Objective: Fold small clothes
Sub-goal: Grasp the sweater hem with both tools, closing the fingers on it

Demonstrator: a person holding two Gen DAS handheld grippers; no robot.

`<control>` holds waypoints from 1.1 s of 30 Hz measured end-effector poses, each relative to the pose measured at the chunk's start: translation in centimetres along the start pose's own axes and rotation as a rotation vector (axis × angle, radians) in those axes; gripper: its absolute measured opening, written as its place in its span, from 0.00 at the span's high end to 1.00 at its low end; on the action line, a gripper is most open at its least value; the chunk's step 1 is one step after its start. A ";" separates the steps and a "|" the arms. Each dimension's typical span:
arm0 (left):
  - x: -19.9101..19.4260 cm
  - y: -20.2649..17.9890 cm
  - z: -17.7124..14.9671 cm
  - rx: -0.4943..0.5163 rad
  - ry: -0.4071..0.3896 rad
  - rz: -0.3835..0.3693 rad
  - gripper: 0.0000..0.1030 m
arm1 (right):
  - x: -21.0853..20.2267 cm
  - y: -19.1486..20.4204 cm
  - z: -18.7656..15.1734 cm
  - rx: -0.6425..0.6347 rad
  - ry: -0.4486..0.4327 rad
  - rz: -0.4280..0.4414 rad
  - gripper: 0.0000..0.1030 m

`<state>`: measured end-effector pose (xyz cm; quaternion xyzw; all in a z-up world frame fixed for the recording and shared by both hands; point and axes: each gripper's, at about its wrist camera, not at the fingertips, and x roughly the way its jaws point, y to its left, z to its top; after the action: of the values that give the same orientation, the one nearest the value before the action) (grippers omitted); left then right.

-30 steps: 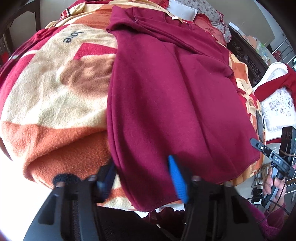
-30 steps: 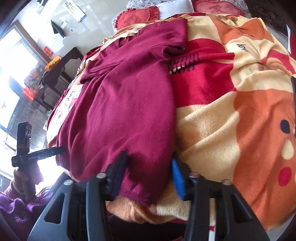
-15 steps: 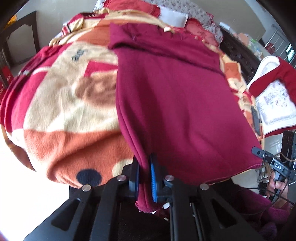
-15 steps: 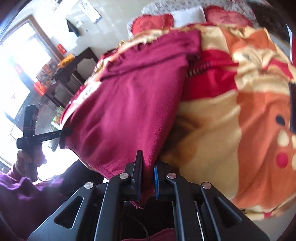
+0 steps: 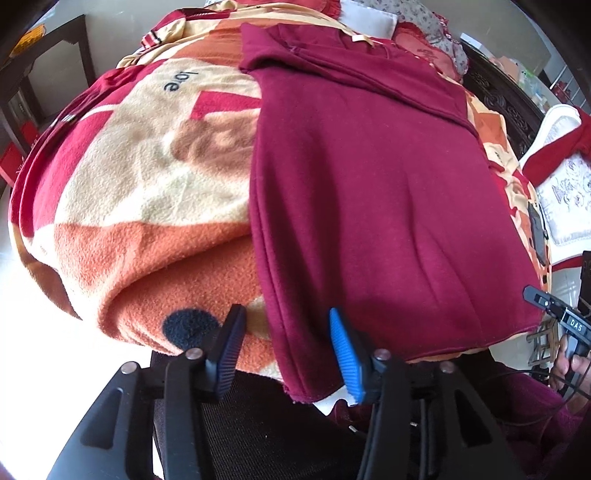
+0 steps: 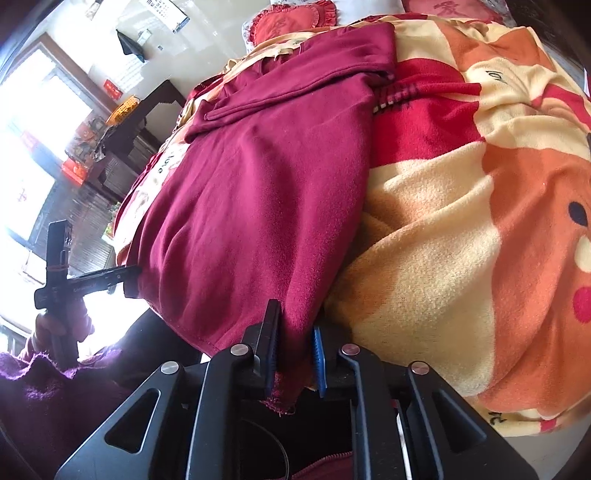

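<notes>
A fleecy orange, cream and red patterned blanket (image 5: 129, 192) covers the bed — the word "love" is printed on it. Beyond lie a red frilled heart-shaped cushion (image 6: 284, 22), a dark carved wooden cabinet (image 6: 147, 110) and an orange plastic basket (image 6: 123, 108) on top of it.

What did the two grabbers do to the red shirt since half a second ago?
The left gripper let go: its jaws were pinched on the maroon shirt's bottom hem and now stand wide open around that corner. The right gripper has loosened a little, though the other hem corner still sits between its jaws. The shirt stays spread flat on the blanket, sleeves folded across the top.
</notes>
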<state>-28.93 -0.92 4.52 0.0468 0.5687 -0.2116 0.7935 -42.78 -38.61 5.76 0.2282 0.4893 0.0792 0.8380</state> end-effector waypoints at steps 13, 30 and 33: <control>0.6 -0.3 -0.3 0.027 0.016 -0.017 0.55 | 0.2 -0.2 -0.1 -0.002 -0.010 0.034 1.00; -2.3 1.6 0.8 -0.050 -0.067 -0.156 0.93 | -1.5 1.0 1.7 -0.036 -0.126 0.093 1.00; -4.1 2.3 2.3 -0.063 -0.122 -0.205 0.93 | -2.3 0.8 3.0 -0.024 -0.159 0.133 1.00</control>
<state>-27.07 1.60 8.69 -0.0495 0.5274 -0.2760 0.8020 -41.28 -39.64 9.16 0.2556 0.4038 0.1222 0.8698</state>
